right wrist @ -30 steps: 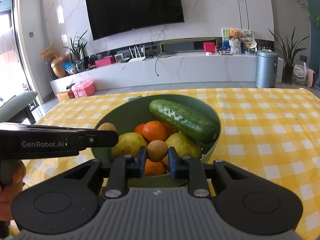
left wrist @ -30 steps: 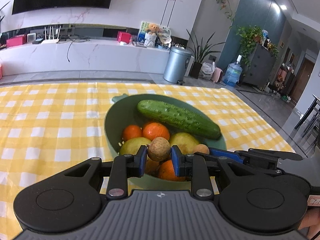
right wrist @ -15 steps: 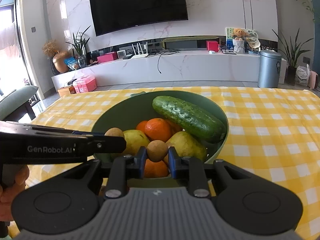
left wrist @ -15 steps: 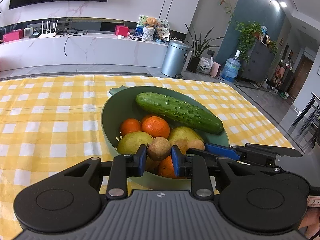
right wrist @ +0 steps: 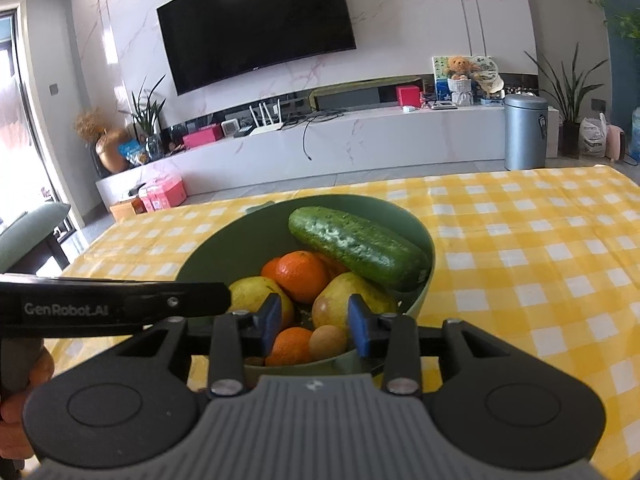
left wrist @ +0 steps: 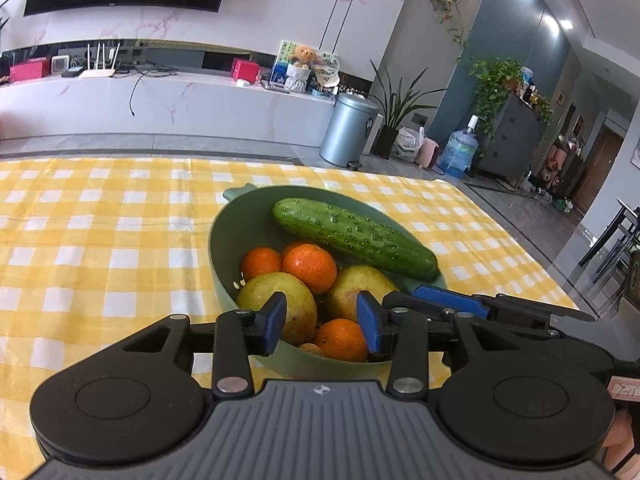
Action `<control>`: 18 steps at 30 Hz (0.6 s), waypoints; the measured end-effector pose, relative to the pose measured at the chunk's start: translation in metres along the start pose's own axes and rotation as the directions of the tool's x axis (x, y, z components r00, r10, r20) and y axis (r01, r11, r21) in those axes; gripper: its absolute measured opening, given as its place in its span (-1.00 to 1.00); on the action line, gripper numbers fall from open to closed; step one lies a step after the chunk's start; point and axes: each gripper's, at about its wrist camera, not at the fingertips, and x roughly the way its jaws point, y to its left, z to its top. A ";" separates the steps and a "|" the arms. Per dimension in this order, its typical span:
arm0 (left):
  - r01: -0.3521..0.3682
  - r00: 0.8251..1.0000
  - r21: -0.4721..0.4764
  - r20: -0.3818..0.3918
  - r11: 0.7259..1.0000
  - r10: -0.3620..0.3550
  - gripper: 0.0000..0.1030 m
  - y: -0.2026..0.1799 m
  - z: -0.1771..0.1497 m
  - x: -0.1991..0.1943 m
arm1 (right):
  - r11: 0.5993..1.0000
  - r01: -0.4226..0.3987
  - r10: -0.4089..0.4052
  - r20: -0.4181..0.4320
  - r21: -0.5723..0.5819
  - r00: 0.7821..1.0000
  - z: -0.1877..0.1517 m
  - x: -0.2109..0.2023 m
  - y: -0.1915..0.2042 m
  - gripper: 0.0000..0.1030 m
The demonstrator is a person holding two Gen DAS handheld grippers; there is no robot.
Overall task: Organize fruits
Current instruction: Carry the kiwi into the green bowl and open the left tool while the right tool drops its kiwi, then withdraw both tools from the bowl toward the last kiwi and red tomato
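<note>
The tabletop [left wrist: 100, 248], under a yellow-and-white checked cloth, carries one green bowl [left wrist: 224, 248], and both grippers look into it from its near rim.

Largest in the bowl is the cucumber [left wrist: 352, 238]. It lies across the far right side, propped on the rim, its long axis running from far-left to near-right in both views. In my judgement a gripper approaching straight ahead would meet it at a slant and would need to turn its wrist to close across the short width.

Below it sit two yellow-green pears [left wrist: 280, 304], side by side, with several oranges [left wrist: 310, 266] behind and between them. One more orange [right wrist: 290, 346] and a small brown fruit [right wrist: 327, 342] lie low at the near wall, touching each other.

The left gripper [left wrist: 321, 326] has its blue pads apart with nothing between them; the near orange and the right pear show through the gap, just ahead and below. The right gripper [right wrist: 312, 326] is likewise spread and empty, and the small brown fruit and near orange lie directly beyond its gap. The right gripper seems the better lined up on that small fruit; the left gripper crosses in from the left of that view, near the left pear. A short forward and downward reach would bring either one onto the near fruit.
</note>
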 end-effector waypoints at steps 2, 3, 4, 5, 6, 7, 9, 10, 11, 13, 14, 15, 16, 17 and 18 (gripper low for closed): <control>-0.003 1.000 0.015 0.009 1.000 0.003 -0.04 -0.002 0.001 -0.007 | 1.000 -0.003 0.003 0.020 0.002 1.000 0.000 -0.005 0.000 -0.34; -0.004 1.000 0.028 0.014 1.000 0.004 -0.03 -0.004 0.002 -0.012 | 1.000 -0.005 0.005 0.035 -0.002 0.999 0.000 -0.009 0.001 -0.34; -0.007 1.000 0.038 0.015 0.999 0.007 0.00 -0.005 0.002 -0.016 | 1.000 -0.004 0.004 0.049 -0.009 0.999 -0.001 -0.013 0.003 -0.34; -0.012 1.000 0.048 0.013 0.999 0.011 0.00 -0.007 0.002 -0.020 | 1.000 -0.001 0.002 0.059 -0.016 0.998 -0.001 -0.016 0.004 -0.34; -0.015 1.000 0.063 0.006 0.998 0.015 0.00 -0.009 0.001 -0.023 | 1.000 0.002 0.000 0.069 -0.026 0.998 -0.002 -0.020 0.006 -0.34; -0.023 1.000 0.075 -0.006 0.997 0.024 0.00 -0.010 0.000 -0.025 | 0.999 0.004 -0.001 0.079 -0.035 0.997 -0.003 -0.024 0.007 -0.33; -0.041 0.998 0.099 -0.044 0.994 0.046 0.00 -0.012 -0.002 -0.027 | 0.999 0.004 0.000 0.094 -0.047 0.996 -0.006 -0.031 0.010 -0.30; -0.046 0.997 0.106 -0.060 0.993 0.053 0.00 -0.013 -0.003 -0.027 | 0.999 0.004 0.002 0.100 -0.054 0.995 -0.008 -0.035 0.012 -0.29; -0.048 0.995 0.111 -0.079 0.993 0.057 0.00 -0.014 -0.004 -0.027 | 0.998 0.005 0.001 0.104 -0.062 0.995 -0.010 -0.039 0.014 -0.29; -0.056 0.992 0.122 -0.105 0.991 0.069 0.00 -0.014 -0.007 -0.026 | 0.997 0.009 -0.001 0.104 -0.083 0.995 -0.015 -0.045 0.018 -0.29; -0.063 0.991 0.128 -0.111 0.990 0.077 0.00 -0.014 -0.009 -0.026 | 0.996 0.009 0.000 0.103 -0.090 0.995 -0.017 -0.047 0.019 -0.29; -0.068 0.990 0.134 -0.116 0.989 0.084 0.00 -0.015 -0.010 -0.026 | 0.995 0.009 0.001 0.100 -0.098 0.995 -0.018 -0.048 0.022 -0.29; -0.071 0.989 0.137 -0.121 0.988 0.087 0.00 -0.015 -0.011 -0.026 | 0.994 0.008 0.002 0.096 -0.106 0.995 -0.020 -0.049 0.024 -0.29; -0.070 0.988 0.140 -0.126 0.988 0.088 0.00 -0.015 -0.012 -0.026 | 0.994 0.008 0.003 0.093 -0.111 0.996 -0.021 -0.050 0.025 -0.29; -0.069 0.987 0.141 -0.132 0.988 0.088 0.00 -0.015 -0.014 -0.026 | 0.993 0.005 0.005 0.087 -0.116 0.996 -0.023 -0.051 0.027 -0.28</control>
